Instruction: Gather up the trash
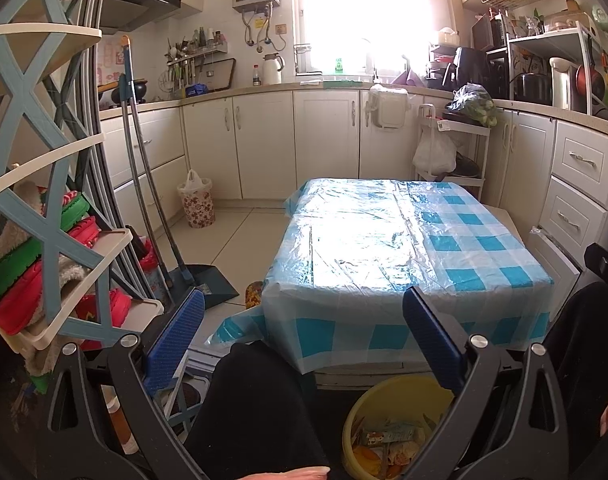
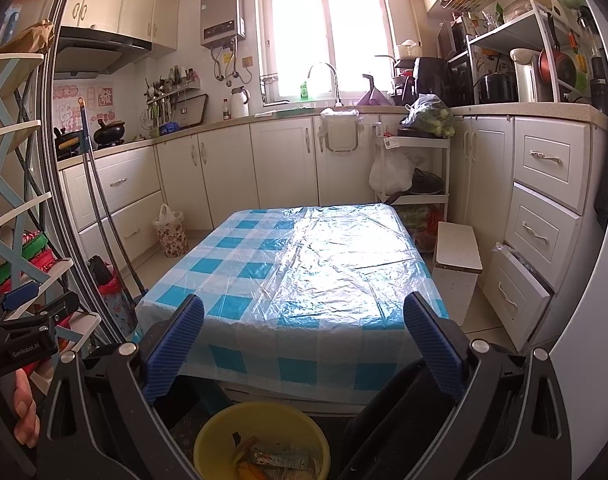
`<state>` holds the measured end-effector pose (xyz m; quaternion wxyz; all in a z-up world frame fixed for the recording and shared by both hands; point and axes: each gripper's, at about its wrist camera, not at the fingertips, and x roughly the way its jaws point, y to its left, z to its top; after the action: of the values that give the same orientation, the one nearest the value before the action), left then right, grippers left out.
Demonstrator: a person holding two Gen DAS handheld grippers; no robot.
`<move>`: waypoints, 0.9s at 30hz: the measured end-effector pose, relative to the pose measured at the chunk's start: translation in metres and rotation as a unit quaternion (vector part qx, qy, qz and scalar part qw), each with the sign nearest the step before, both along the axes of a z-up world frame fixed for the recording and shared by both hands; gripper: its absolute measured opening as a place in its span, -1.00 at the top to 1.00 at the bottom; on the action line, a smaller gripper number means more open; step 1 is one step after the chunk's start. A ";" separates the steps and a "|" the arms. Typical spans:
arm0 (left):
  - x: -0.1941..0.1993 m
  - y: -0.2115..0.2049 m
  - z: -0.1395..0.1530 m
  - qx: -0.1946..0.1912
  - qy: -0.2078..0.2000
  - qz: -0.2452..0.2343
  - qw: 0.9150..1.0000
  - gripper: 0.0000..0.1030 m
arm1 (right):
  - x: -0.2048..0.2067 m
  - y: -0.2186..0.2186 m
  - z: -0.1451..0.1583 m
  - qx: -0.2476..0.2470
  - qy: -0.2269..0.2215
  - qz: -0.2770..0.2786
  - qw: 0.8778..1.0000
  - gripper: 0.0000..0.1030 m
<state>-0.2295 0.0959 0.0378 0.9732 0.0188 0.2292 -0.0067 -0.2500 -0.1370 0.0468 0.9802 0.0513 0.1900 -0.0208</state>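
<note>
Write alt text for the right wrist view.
The open right hand-held gripper faces a table with a blue checked plastic cover; a yellow bin holding wrappers sits on the kitchen floor below.

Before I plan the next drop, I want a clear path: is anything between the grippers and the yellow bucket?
Nothing visible blocks it. The round yellow plastic bucket sits open-topped on the floor below the open right gripper and left gripper.

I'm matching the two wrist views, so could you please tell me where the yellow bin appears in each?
Left wrist view: yellow bin at the bottom, right of centre, below the table edge.
Right wrist view: yellow bin at bottom centre, between the claw's arms.
Shared landmark: the blue-checked tablecloth just beyond it.
</note>
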 end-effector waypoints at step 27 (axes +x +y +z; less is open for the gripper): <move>-0.002 0.004 -0.001 0.001 0.002 -0.001 1.000 -0.86 | 0.000 0.000 0.001 0.000 0.000 0.000 1.000 -0.86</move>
<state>-0.2313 0.0995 0.0371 0.9727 0.0203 0.2312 -0.0069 -0.2501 -0.1370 0.0477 0.9802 0.0510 0.1903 -0.0209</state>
